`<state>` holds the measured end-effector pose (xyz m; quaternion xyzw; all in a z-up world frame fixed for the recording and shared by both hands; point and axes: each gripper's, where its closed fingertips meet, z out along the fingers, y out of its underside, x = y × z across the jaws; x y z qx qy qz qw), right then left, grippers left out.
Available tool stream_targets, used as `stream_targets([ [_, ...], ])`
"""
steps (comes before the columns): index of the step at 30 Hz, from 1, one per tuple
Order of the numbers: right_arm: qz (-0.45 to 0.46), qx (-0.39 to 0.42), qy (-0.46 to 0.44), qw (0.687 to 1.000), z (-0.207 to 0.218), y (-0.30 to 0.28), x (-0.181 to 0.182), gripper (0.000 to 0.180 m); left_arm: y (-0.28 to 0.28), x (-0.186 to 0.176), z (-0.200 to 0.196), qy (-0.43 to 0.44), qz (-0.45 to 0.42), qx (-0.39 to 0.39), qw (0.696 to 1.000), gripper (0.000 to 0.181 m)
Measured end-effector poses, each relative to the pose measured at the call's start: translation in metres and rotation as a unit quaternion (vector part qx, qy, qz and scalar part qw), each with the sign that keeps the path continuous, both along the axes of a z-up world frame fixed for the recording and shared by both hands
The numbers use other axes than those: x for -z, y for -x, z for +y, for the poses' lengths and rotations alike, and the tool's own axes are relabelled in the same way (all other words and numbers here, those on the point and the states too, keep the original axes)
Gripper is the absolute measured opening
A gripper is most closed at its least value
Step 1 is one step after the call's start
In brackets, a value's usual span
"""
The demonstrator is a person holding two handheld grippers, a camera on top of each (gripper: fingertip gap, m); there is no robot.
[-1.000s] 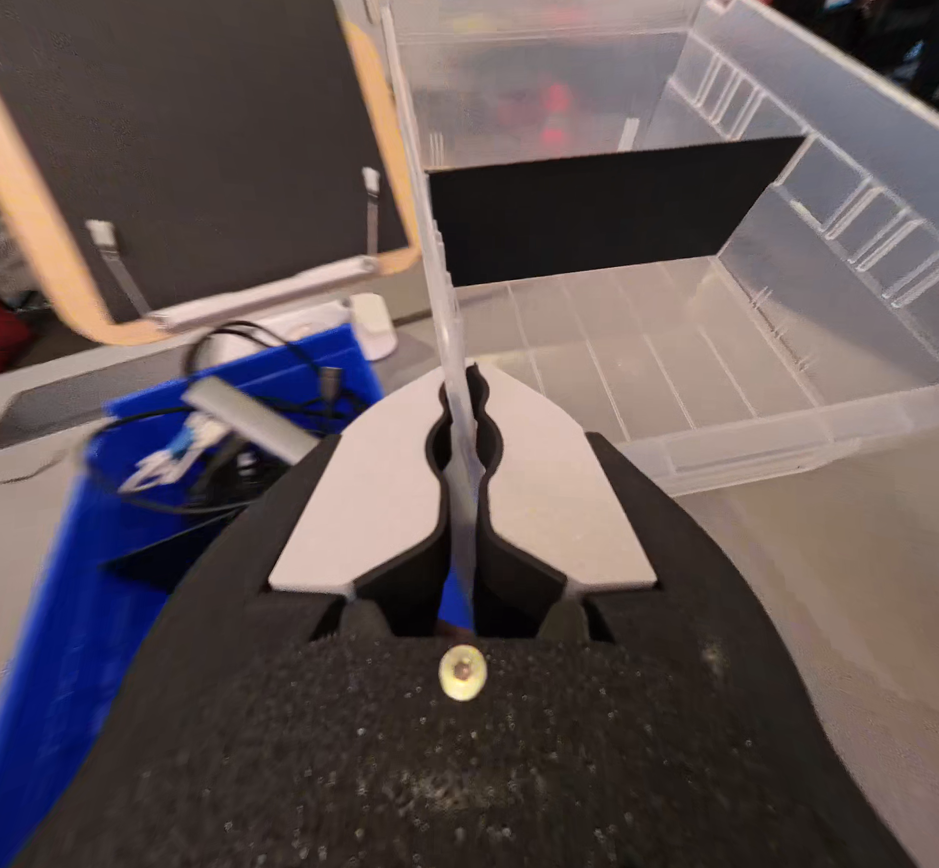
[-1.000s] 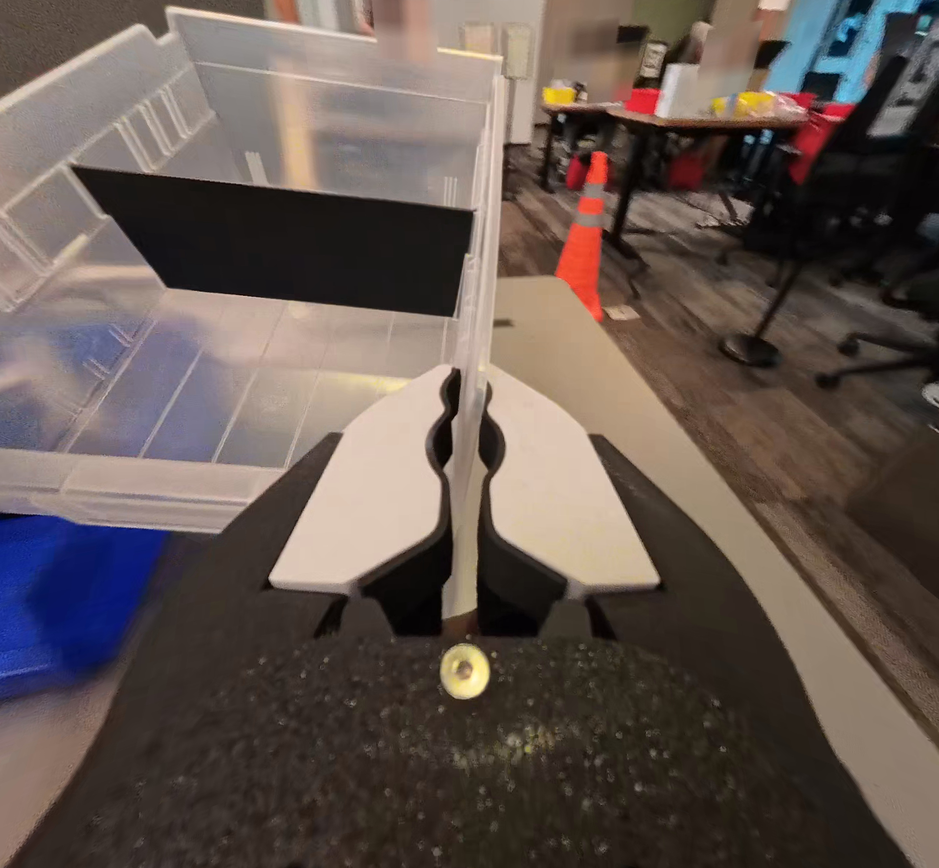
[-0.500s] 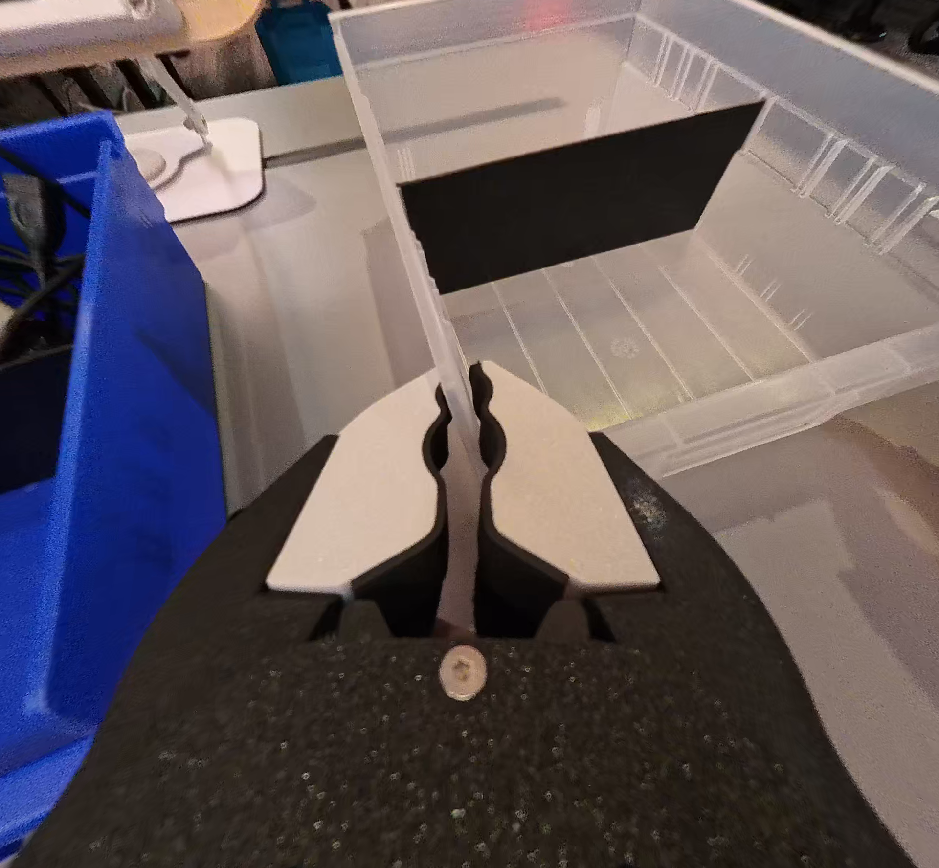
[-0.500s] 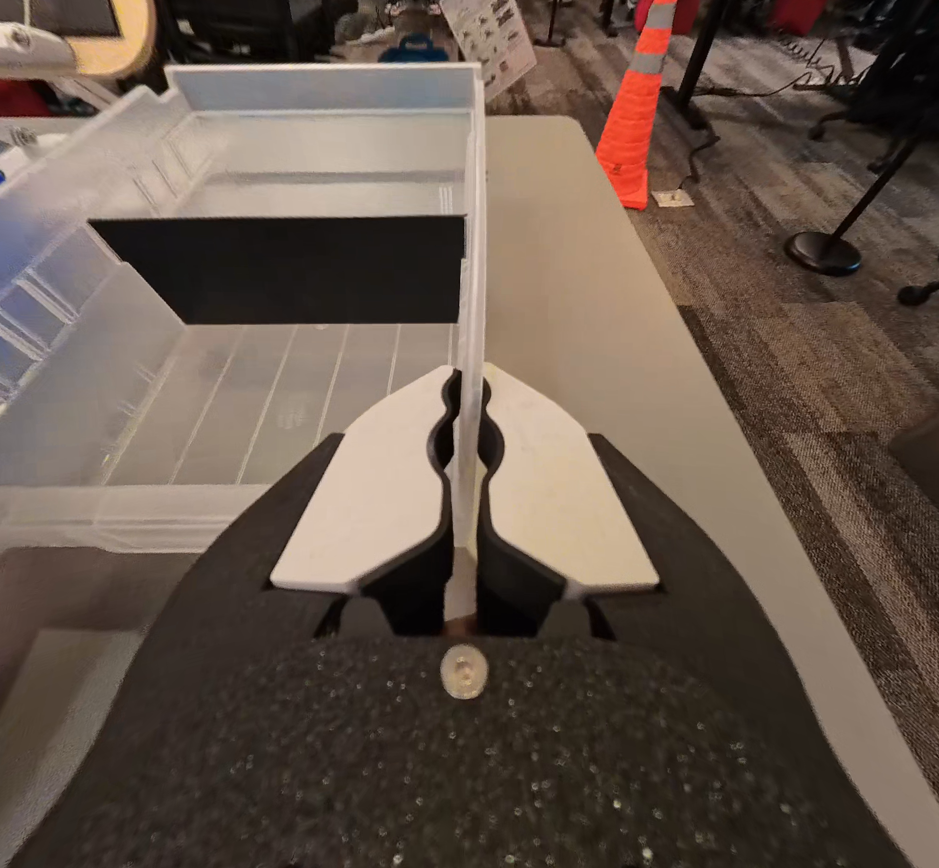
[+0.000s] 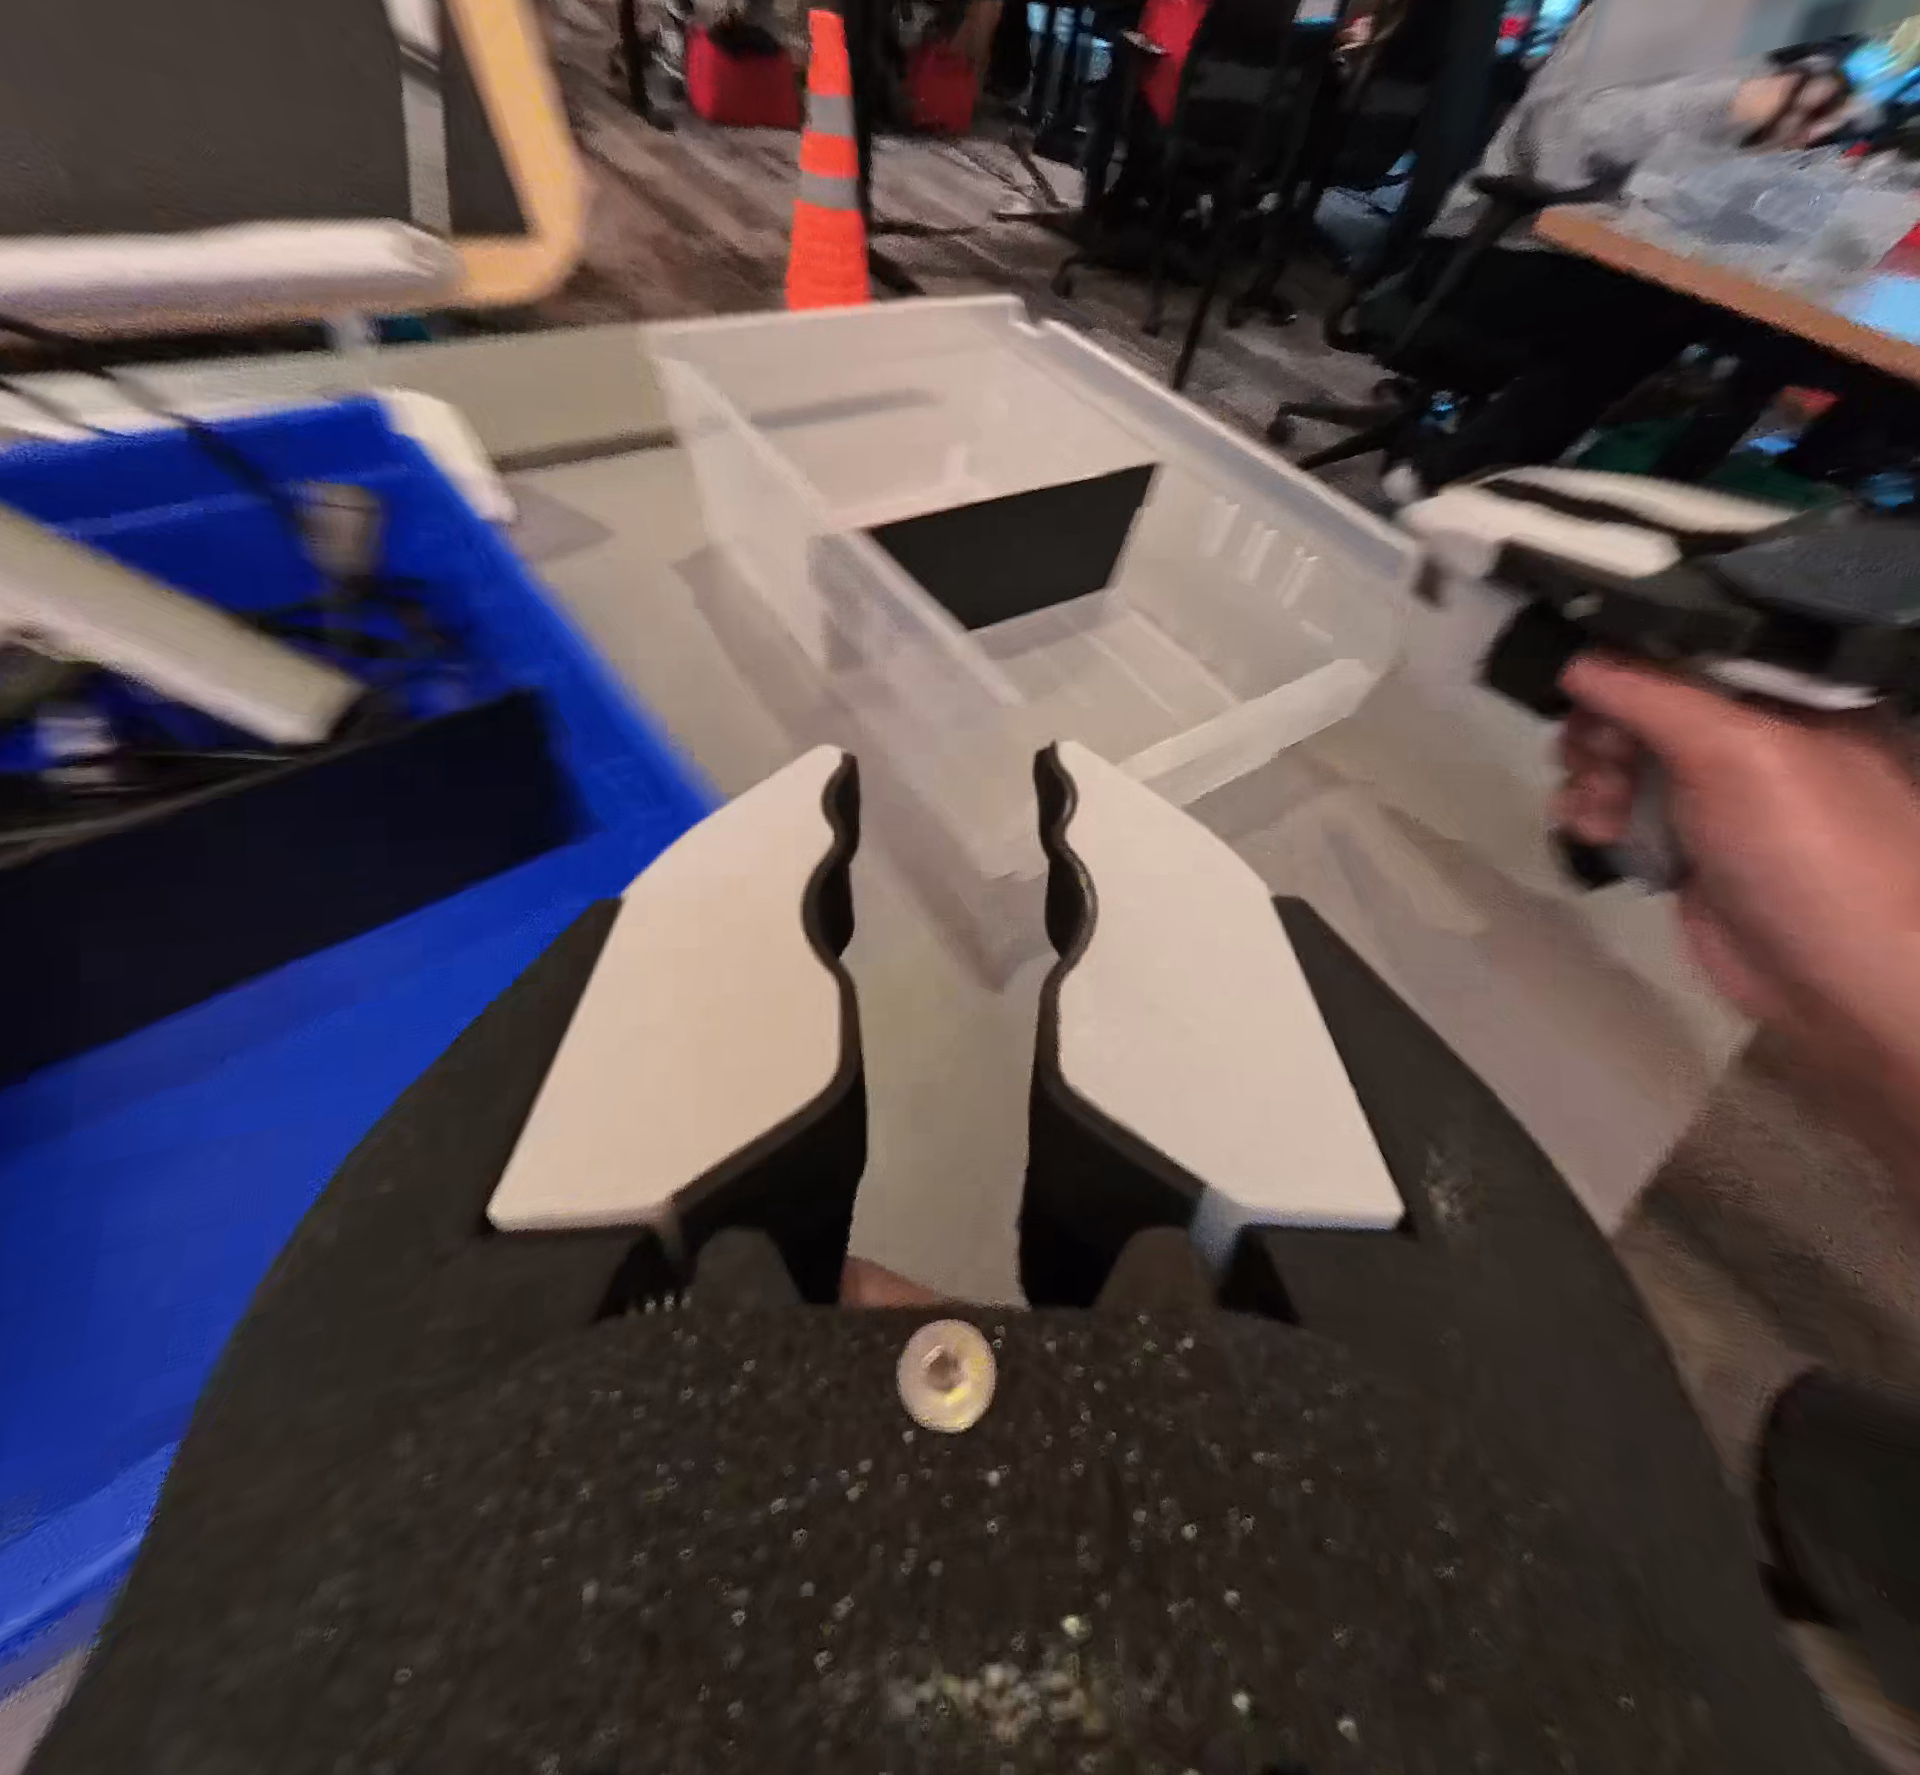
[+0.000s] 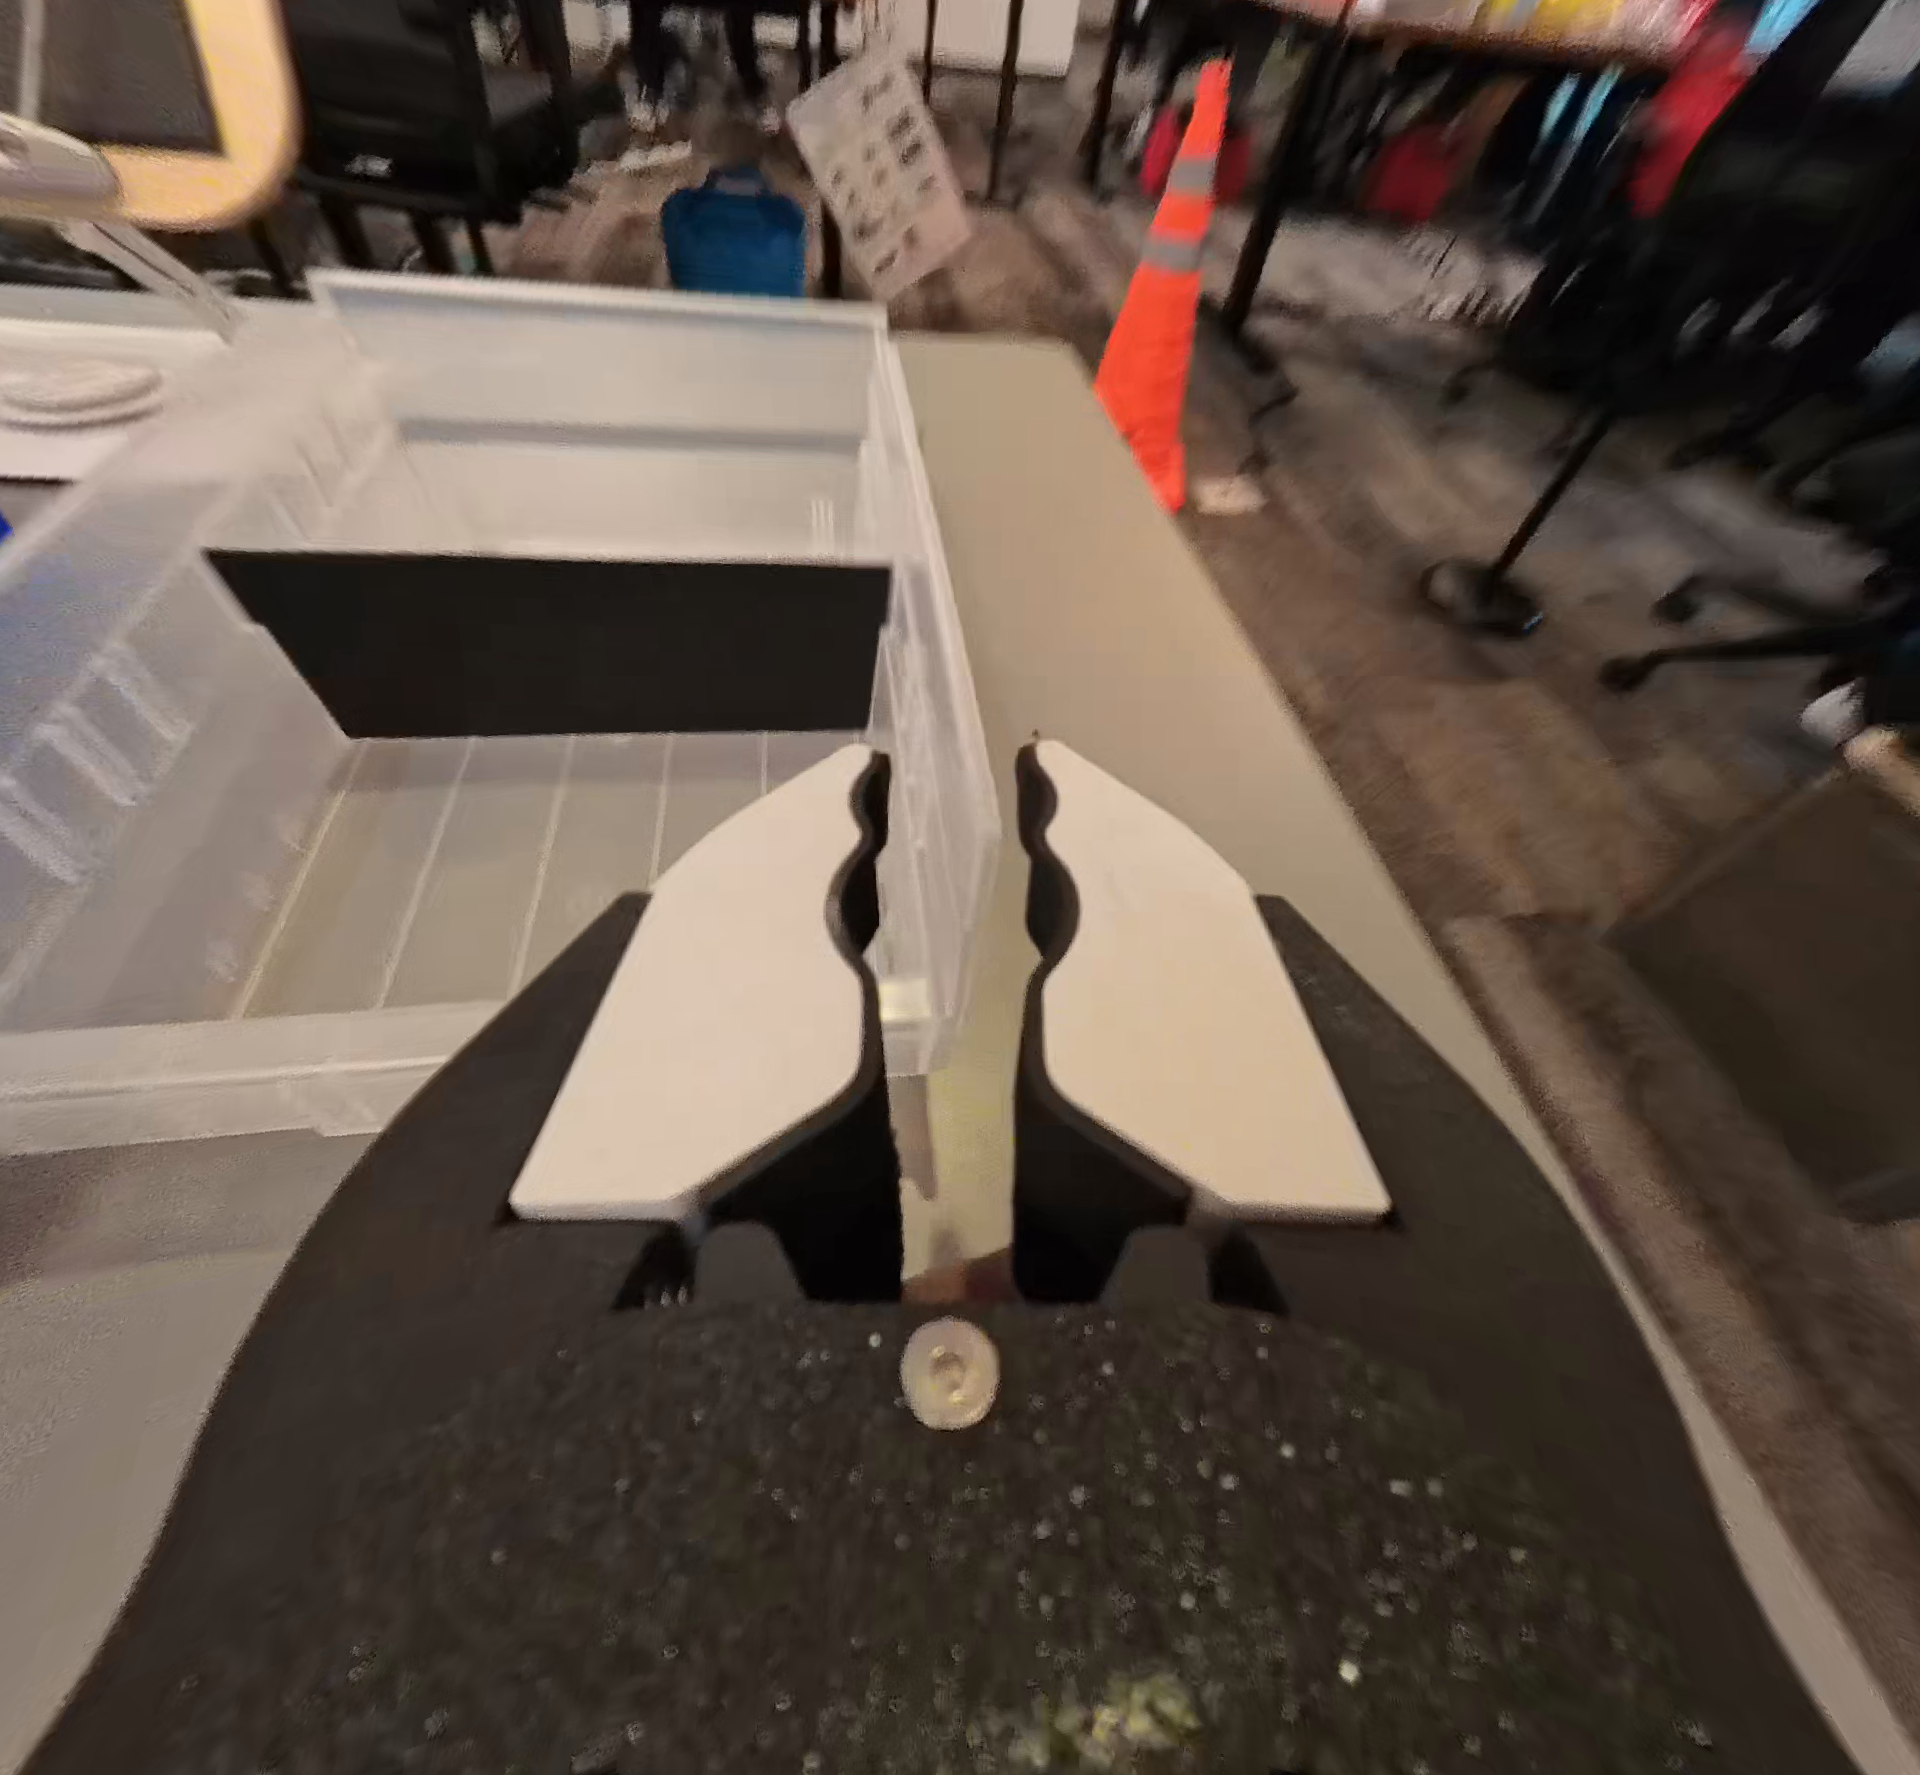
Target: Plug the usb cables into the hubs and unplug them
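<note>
blue plastic bin [image 5: 312,1050] with black usb cables [image 5: 343,582] and a pale slim hub [image 5: 177,645] inside is sitting at about ten o'clock from the left tool [image 5: 945,790], close beside it, the hub's long axis running ten to four. the left tool is gaping, holding nothing, straddling the wall of the clear plastic bin [image 5: 1039,499] at twelve. the right tool [image 6: 951,764] is likewise parted and empty over that bin's right wall. the left tool is nearer the cables, so the reach is likely falling to it.

Black cables [image 5: 312,582] lie tangled in the blue bin [image 5: 260,1050]; a pale grey bar, possibly a hub [image 5: 156,645], lies tilted across them.
</note>
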<state>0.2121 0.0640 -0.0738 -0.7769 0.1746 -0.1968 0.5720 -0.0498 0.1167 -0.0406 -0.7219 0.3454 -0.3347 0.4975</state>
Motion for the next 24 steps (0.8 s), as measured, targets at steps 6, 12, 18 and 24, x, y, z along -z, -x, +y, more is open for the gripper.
stream_targets([
  [6, 0.014, -0.279, 0.013, 0.96, 0.046, 0.194, -0.011, 0.04, 0.168, -0.009, 0.074, -0.077, 0.009, -0.139, 0.987, 0.027],
  [12, 0.124, -0.292, -0.006, 0.948, 0.098, 0.297, 0.03, 0.075, 0.2, 0.066, 0.108, -0.004, 0.071, -0.15, 0.986, 0.069],
  [18, 0.067, -0.199, 0.043, 0.977, 0.116, 0.283, 0.051, 0.011, 0.192, 0.086, 0.127, 0.065, 0.048, -0.168, 0.982, 0.018],
  [24, 0.071, -0.15, 0.061, 0.984, 0.117, 0.305, 0.045, 0.004, 0.223, 0.08, 0.138, 0.055, 0.087, -0.219, 0.97, 0.003],
])
